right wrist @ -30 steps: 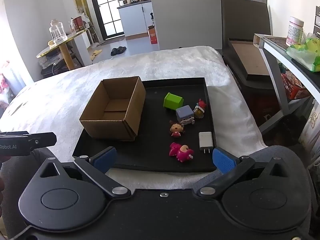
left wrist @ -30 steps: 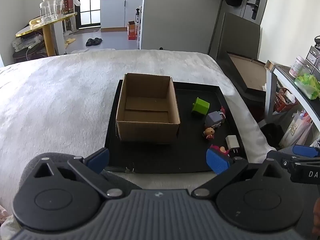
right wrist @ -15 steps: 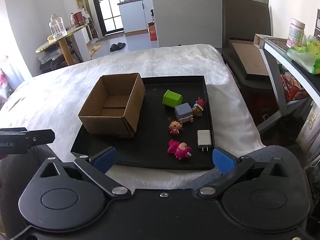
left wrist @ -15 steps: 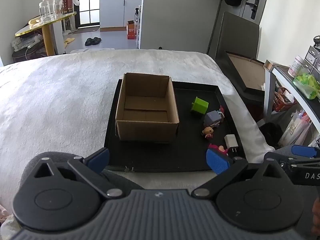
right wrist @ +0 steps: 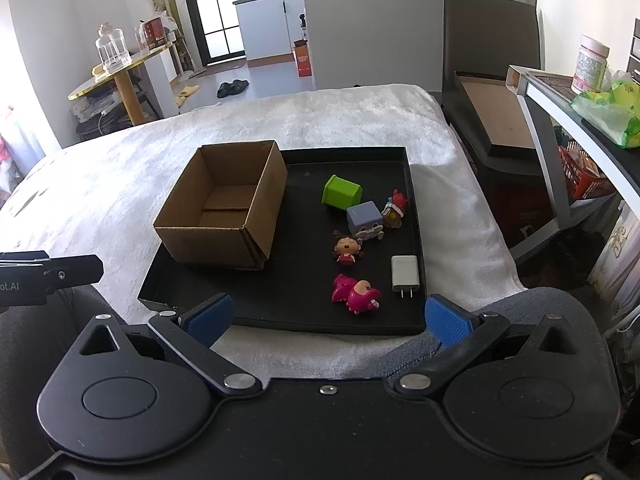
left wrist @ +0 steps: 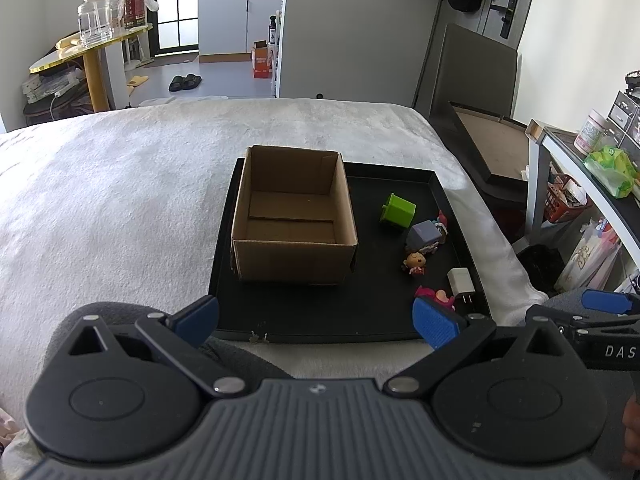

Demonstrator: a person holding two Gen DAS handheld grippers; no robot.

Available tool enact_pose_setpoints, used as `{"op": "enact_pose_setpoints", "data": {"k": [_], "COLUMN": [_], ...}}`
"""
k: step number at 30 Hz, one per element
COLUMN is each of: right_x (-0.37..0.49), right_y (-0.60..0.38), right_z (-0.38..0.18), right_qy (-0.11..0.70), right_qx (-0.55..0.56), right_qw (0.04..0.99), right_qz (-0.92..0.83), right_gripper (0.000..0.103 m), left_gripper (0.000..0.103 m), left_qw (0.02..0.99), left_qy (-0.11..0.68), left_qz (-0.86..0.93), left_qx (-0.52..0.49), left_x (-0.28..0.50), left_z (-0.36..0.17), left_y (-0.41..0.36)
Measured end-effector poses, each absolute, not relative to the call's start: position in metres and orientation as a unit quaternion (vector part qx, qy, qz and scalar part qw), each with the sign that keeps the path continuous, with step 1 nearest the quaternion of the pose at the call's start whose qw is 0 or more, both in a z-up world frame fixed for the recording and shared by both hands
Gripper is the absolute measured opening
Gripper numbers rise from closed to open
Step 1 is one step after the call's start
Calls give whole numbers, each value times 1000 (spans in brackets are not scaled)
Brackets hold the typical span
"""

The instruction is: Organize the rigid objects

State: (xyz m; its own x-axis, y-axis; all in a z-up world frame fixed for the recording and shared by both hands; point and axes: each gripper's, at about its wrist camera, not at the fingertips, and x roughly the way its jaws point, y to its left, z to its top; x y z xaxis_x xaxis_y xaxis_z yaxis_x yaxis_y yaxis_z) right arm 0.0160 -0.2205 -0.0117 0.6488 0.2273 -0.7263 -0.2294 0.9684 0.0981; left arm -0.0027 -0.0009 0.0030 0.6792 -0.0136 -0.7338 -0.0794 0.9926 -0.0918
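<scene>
Moved: both views creep closer to the black tray [right wrist: 416, 240].
Left gripper [left wrist: 316, 318]: spread wide, empty.
Right gripper [right wrist: 326, 318]: spread wide, empty.
Brown cardboard box [right wrist: 224, 216]: empty.
Left: six small items, including the pink plastic figure [right wrist: 355, 293], lie loose on the tray.

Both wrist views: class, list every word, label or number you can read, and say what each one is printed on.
"DAS", cut off by the frame edge: on the right hand-held gripper, left wrist view.
"ot.AI", start cut off: on the left hand-held gripper, right wrist view.
Jar label: too small to read.
Orange carton print: blurred.
Red box on the round table: blurred.
</scene>
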Motion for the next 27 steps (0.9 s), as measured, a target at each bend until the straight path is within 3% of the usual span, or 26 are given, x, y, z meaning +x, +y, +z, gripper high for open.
{"op": "enact_pose_setpoints", "data": {"k": [27], "right_x": [16], "right_y": [-222], "right_z": [-9], "right_qy": [400], "right_qx": [-2], "right_qw": [909], "right_qz": [119], "right_gripper": [103], "left_gripper": [103], "left_qw": [915], "left_qy": [400], "left_qz": [15], "left_qx": [-60], "left_x": [-1], "left_z": [7], "left_y": [-3]}}
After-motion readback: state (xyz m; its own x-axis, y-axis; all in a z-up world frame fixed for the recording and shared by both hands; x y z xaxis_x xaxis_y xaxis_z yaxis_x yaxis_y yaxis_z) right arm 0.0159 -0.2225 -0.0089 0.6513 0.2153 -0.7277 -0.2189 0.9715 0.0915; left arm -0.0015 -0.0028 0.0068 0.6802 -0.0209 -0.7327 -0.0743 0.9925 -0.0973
